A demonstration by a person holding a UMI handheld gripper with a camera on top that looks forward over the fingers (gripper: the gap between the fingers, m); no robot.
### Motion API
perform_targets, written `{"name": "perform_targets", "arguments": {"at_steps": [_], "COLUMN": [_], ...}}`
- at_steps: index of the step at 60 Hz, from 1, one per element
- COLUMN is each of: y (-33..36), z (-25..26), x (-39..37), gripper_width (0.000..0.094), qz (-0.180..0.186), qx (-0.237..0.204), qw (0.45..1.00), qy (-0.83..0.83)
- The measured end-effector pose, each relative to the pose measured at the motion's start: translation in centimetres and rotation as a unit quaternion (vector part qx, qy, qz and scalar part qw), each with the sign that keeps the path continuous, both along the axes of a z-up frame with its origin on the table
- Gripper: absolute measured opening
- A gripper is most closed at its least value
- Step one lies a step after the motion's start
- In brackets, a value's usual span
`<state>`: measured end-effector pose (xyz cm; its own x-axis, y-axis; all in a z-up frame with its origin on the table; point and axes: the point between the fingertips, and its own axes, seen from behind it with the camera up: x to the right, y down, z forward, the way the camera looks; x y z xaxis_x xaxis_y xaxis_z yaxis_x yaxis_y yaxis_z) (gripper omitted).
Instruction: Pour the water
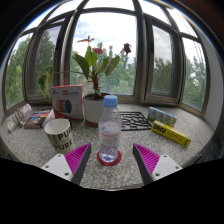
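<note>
A clear plastic water bottle (109,127) with a blue cap stands upright on a red coaster (110,158) on the speckled counter (110,175). A white cup (59,134) with dark lettering stands to its left. My gripper (109,162) is open. Its two fingers with magenta pads (77,159) lie wide apart on either side of the bottle's base, and the bottle stands just ahead, between them, with gaps on both sides.
A potted orchid (96,90) stands behind the bottle before a bay window. A pink box (68,99) is behind the cup. A black wire trivet (133,121) and yellow boxes (170,131) lie to the right. Small items (33,118) lie far left.
</note>
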<state>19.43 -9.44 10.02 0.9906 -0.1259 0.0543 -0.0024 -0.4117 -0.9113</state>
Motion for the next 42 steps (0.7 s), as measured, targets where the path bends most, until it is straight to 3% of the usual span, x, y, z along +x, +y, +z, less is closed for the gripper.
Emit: {"name": "perform_targets", "arguments": {"at_steps": [19,42], "y": [-11.3,-13.7], "z": [4.3,5.4], "x": [-3.8,-4.4], "gripper_width": [0.0856,0.0855], "qz": [-0.026,-0.03], "qx": [-0.007,0.002], "qw": [1.0,0.999], "qy": [0.004,-0.015]}}
